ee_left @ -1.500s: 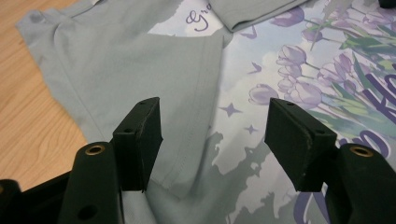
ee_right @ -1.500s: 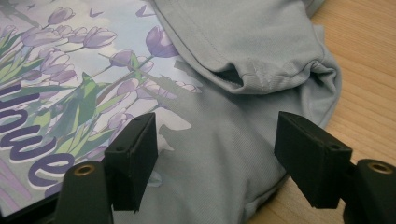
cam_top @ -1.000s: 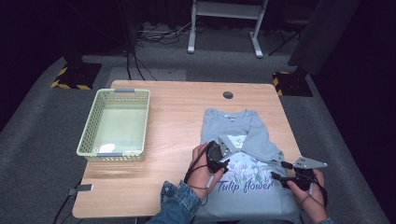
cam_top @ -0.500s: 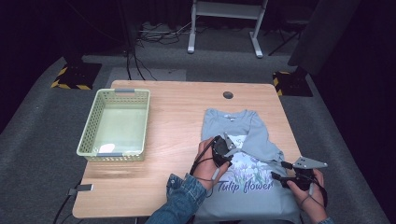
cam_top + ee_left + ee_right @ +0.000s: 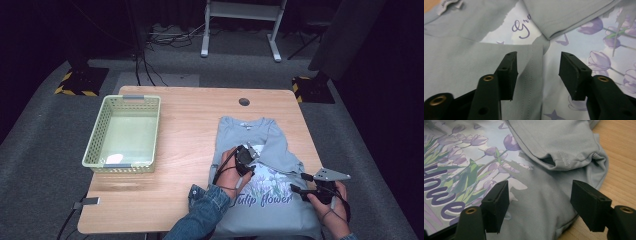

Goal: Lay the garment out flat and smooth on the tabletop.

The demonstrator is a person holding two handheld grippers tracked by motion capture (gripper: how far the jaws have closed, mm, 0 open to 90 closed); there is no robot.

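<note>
The left gripper (image 5: 537,75) has moved onto the folded sleeve hem of the pale grey tulip-print T-shirt (image 5: 260,145), its jaws just closing but not yet pinching — the right gripper (image 5: 540,205) waits open over the shirt's edge.

Left hand-held gripper (image 5: 248,152) closing, jaws apart; right hand-held gripper (image 5: 296,183) gaping.

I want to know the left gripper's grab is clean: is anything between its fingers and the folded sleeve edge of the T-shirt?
Nothing visible. The left gripper hangs right over the T-shirt, fingers astride the sleeve's stitched edge; they have just been closing, with only fabric between them.
</note>
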